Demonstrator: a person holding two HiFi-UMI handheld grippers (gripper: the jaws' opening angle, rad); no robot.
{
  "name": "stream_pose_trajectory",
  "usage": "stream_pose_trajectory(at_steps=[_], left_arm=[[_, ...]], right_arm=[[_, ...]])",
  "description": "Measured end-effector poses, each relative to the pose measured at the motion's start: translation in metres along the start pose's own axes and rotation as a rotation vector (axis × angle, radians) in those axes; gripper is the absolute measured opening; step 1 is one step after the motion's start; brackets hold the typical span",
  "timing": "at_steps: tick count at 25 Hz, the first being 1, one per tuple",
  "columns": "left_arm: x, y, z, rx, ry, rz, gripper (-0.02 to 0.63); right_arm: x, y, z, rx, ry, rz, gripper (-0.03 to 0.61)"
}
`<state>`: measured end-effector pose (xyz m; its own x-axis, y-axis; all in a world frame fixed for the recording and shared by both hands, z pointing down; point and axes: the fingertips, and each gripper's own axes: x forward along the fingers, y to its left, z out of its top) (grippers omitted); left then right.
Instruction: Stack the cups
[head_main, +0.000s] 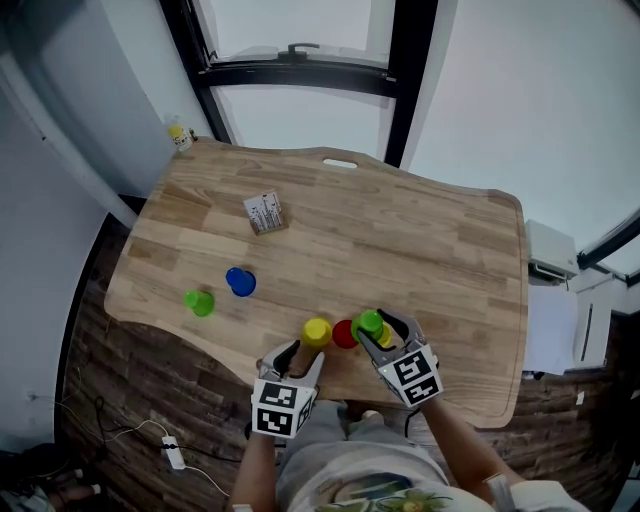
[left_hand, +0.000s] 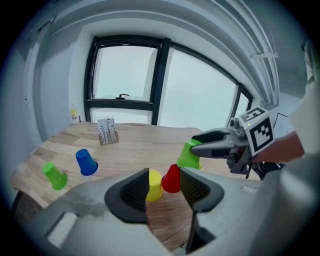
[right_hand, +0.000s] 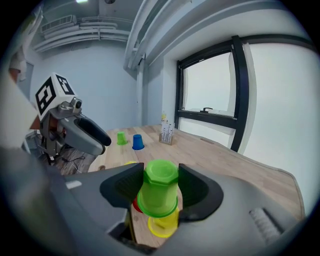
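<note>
My right gripper (head_main: 373, 328) (right_hand: 159, 176) is shut on an upside-down green cup (head_main: 370, 320) (right_hand: 159, 192) and holds it just above a yellow cup (right_hand: 162, 226) on the wooden table (head_main: 420, 250). A red cup (head_main: 344, 334) (left_hand: 172, 179) stands beside them, with another yellow cup (head_main: 317, 331) (left_hand: 154, 185) to its left. My left gripper (head_main: 305, 356) (left_hand: 164, 176) is open just short of that yellow cup, nothing between its jaws. Further left a blue cup (head_main: 240, 282) (left_hand: 86, 162) and a second green cup (head_main: 200, 302) (left_hand: 54, 176) stand upside down.
A small card holder (head_main: 265, 213) (left_hand: 107, 131) stands toward the table's far side. A little yellow bottle (head_main: 179, 133) sits at the far left corner by the window. The cups near me are close to the table's front edge (head_main: 330, 395).
</note>
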<state>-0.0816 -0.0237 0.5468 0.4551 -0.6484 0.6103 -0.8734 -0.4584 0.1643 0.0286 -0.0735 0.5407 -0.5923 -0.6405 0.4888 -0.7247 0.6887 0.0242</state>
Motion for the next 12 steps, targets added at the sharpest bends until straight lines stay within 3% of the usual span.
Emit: stream_pose_trajectory(at_steps=[12], left_arm=[[-0.0015, 0.0018, -0.0036, -0.005, 0.006, 0.015, 0.199]], right_arm=[[0.0002, 0.0049, -0.0006, -0.020, 0.003, 0.008, 0.221]])
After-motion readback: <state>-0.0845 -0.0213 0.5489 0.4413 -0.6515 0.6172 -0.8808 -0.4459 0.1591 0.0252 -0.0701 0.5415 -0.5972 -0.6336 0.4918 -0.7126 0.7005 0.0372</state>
